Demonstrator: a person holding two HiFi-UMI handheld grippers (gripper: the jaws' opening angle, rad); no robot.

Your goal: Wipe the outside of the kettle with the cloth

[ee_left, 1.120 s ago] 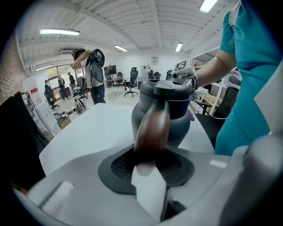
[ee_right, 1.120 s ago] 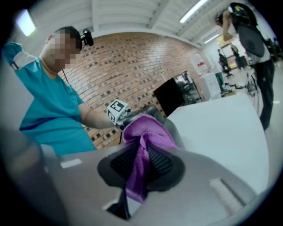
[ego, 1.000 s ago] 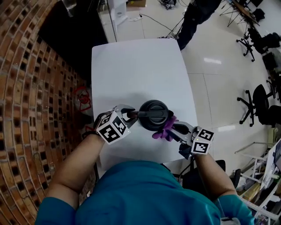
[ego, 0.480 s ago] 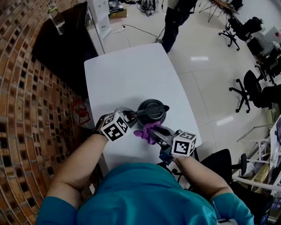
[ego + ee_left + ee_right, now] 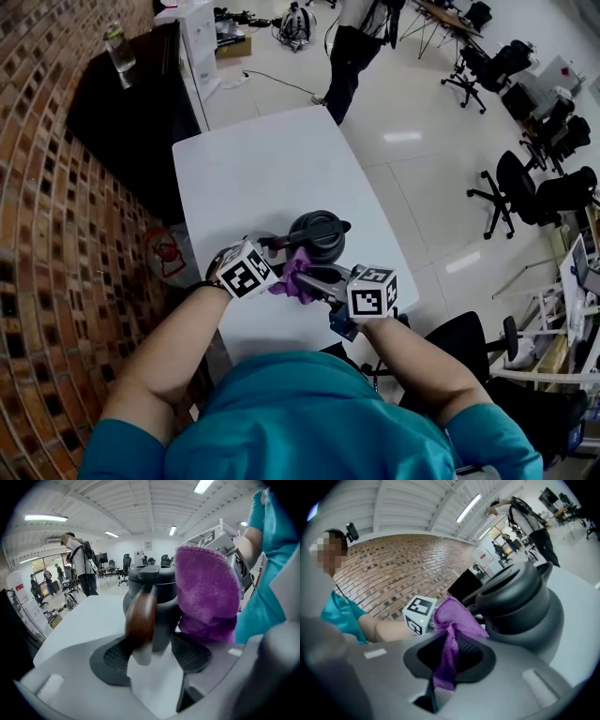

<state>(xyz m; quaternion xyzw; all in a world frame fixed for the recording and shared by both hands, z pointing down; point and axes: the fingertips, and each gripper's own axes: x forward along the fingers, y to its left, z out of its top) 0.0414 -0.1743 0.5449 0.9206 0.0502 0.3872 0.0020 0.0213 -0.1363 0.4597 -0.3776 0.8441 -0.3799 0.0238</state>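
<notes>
Starting at the left, I see my left gripper [image 5: 151, 654] with its jaws wide. They have just been opening, and the kettle's brown handle [image 5: 140, 618] stands between them, not squeezed. The black kettle [image 5: 319, 234] sits by the table's [image 5: 253, 159] near edge, between both grippers. My right gripper [image 5: 452, 656] pinches the purple cloth [image 5: 451, 620], right up against the kettle's side by the handle. The kettle lies just ahead of that gripper, so I think the next rub goes forward.
</notes>
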